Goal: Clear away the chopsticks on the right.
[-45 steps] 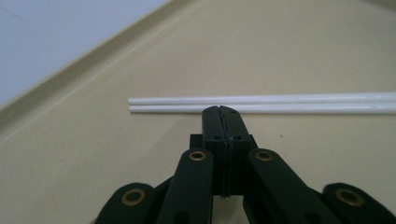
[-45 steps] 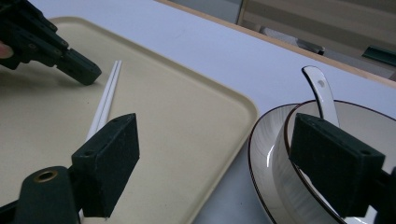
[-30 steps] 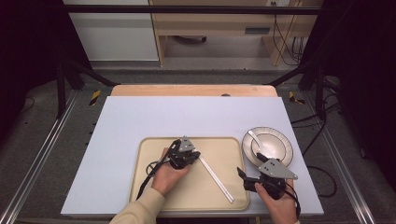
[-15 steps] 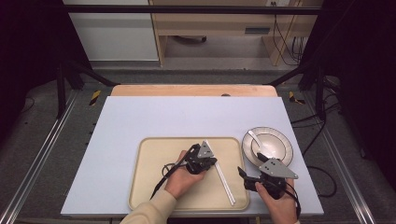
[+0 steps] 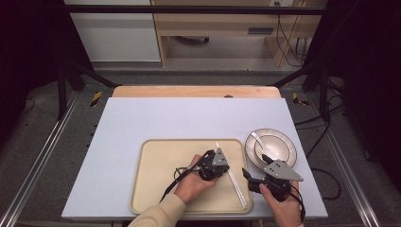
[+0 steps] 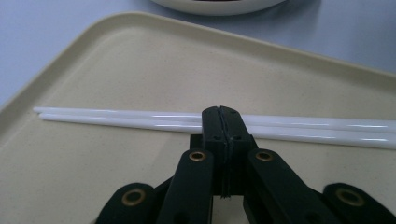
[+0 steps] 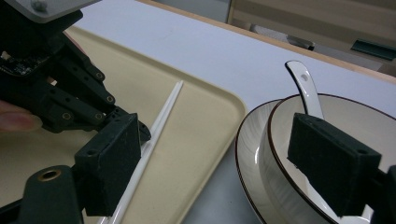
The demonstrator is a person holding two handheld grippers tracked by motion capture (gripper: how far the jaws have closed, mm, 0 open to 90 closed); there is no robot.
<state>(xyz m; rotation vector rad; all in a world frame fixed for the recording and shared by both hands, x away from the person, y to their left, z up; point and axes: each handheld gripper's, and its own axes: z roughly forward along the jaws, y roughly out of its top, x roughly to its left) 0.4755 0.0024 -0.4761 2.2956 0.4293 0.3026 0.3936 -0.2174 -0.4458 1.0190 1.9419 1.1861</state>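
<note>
With left gripper (image 5: 222,171) pinched closed, empty, beside chopsticks (image 6: 140,119) along tray (image 5: 156,189) right edge: thin, stiff, slippery, light; best gripped mid-length, both together. Right gripper (image 7: 224,172) spread wide, empty.

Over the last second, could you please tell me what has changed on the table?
The left gripper, jaws shut and empty, slid rightward across the tray up to the chopsticks. Nothing was grasped or released. The right gripper kept open beside the bowl; the spoon and chopsticks lie as before.
</note>
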